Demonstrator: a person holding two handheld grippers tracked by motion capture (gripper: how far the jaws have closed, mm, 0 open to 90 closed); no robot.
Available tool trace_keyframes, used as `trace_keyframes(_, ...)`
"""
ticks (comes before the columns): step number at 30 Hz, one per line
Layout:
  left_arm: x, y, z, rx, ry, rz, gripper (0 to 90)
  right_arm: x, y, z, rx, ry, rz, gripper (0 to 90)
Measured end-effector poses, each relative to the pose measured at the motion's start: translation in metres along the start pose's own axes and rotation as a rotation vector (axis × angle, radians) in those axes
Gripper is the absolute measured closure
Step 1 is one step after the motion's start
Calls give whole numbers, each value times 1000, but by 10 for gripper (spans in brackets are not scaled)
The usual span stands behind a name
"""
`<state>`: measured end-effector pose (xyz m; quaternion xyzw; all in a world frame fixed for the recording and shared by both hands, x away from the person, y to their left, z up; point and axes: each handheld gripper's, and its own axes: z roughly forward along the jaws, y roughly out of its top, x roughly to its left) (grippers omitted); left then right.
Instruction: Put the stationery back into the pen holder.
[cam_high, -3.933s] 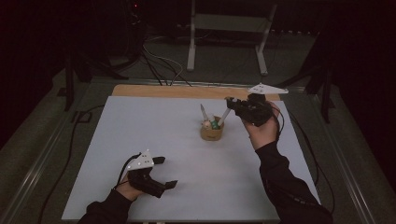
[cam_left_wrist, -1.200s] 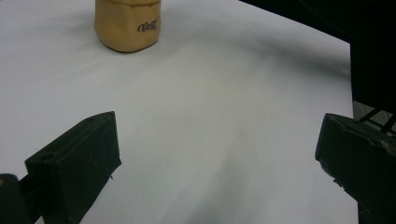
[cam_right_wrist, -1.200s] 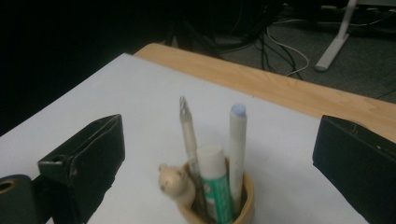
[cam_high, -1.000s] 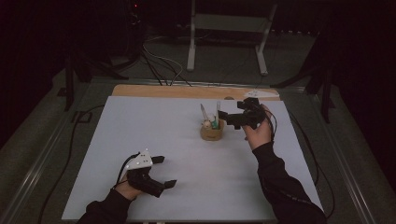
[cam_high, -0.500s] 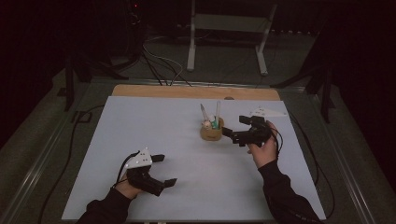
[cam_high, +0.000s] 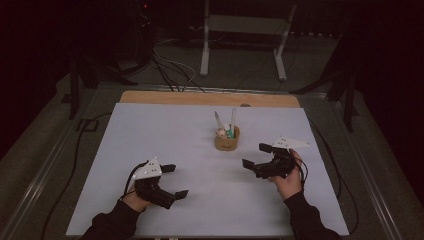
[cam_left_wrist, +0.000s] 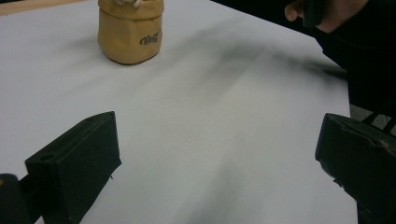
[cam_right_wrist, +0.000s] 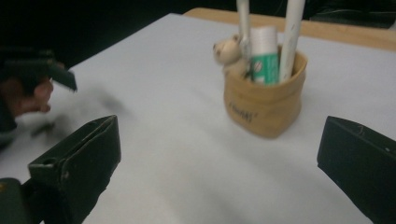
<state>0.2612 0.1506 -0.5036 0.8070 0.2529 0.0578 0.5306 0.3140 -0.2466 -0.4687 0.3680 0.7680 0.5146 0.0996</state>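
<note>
The pouch (cam_high: 227, 140) stands mid-table, between and beyond the left claw (cam_high: 175, 181) and right claw (cam_high: 256, 155).

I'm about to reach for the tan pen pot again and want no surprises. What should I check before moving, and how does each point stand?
1. Right gripper open and empty: ok, jaws wide apart.
2. Left gripper open and empty: ok.
3. Tan soft-sided pot upright on the white table sheet: ok.
4. Contents seated: two pale pens, a green-and-white glue stick and a small beige bear figure stand inside: ok.
5. Path from right gripper to pot free: ok, bare sheet between.
6. How firmly the pot sits, whether it would tip: cannot tell.
</note>
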Motion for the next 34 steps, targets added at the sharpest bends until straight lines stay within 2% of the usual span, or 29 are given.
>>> trace_keyframes(4,0,-1,-1,-3,-1,-3,6,2,-13,-3,3,14,-6,0)
trace_keyframes(5,0,-2,-2,-2,-2,-5,6,3,-20,-5,7,30,-4,0)
trace_keyframes(9,-1,-2,-4,-6,0,-5,6,5,-29,-9,9,46,-8,0)
trace_keyframes(12,-3,-3,-5,-8,-5,0,6,8,-39,-15,16,58,-28,0)
trace_keyframes(15,-3,-4,-4,-3,-9,1,6,8,-41,-16,23,60,-25,0)
trace_keyframes(18,-3,-7,-6,3,-11,-3,6,5,-53,-24,25,82,-12,0)
trace_keyframes(21,-2,-9,-8,4,-10,-4,6,4,-56,-28,29,86,-6,0)
trace_keyframes(22,-1,-11,-10,6,-7,-6,6,3,-60,-32,38,67,-16,0)
trace_keyframes(23,-1,-11,-10,6,-7,-6,6,3,-60,-32,38,67,-16,0)
trace_keyframes(24,-1,-11,-10,7,-5,-8,6,1,-63,-36,60,38,-31,0)
trace_keyframes(28,0,-14,-12,12,0,-10,6,-5,-68,-42,71,2,-20,0)
trace_keyframes(34,0,-14,-13,9,3,-9,6,-8,-69,-44,64,-14,-21,0)
